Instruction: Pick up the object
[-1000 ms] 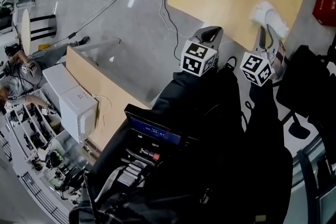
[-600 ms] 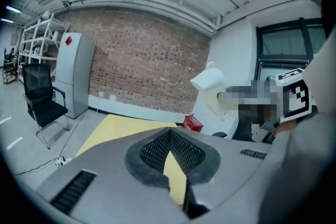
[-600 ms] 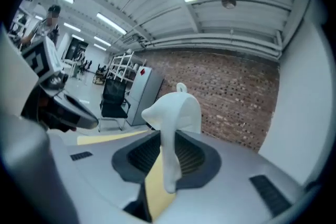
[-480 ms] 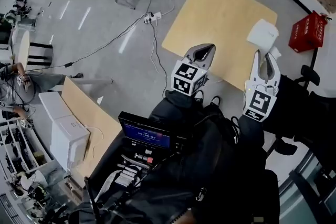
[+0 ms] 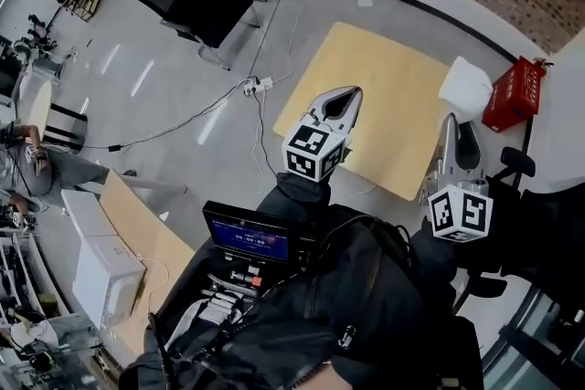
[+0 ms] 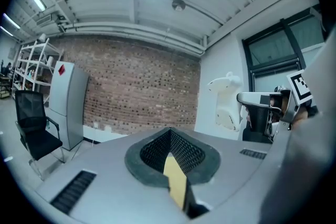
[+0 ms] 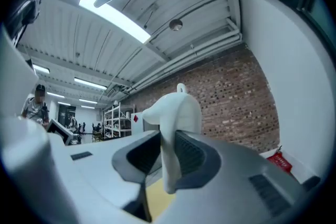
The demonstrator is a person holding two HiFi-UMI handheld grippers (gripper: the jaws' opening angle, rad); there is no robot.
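While the wooden table (image 5: 384, 78) fills the far middle of the head view, a red crate (image 5: 512, 94) stands just beyond its far right corner. Both tools reach out over the table. The left gripper (image 5: 336, 100) hovers over the table's near left part. Its pads seem to meet on nothing, with only a sliver of tabletop showing beneath them. The right gripper (image 5: 457, 137) points away from the person along the table's right edge, and its jaws are clamped on the white object (image 5: 466, 87).

That object sits straight ahead of the right tips, at their far end, between the table corner and the crate. It is well apart from the left tool, so the right hand alone governs it. In the right gripper view its long axis stands upright between the pads, against ceiling and brick wall, so I judge it clear of the tabletop. It looks smooth, matt and moulded. A rounded, bulging head carries a small loop on top and narrows to the flat stem that the pads pinch.
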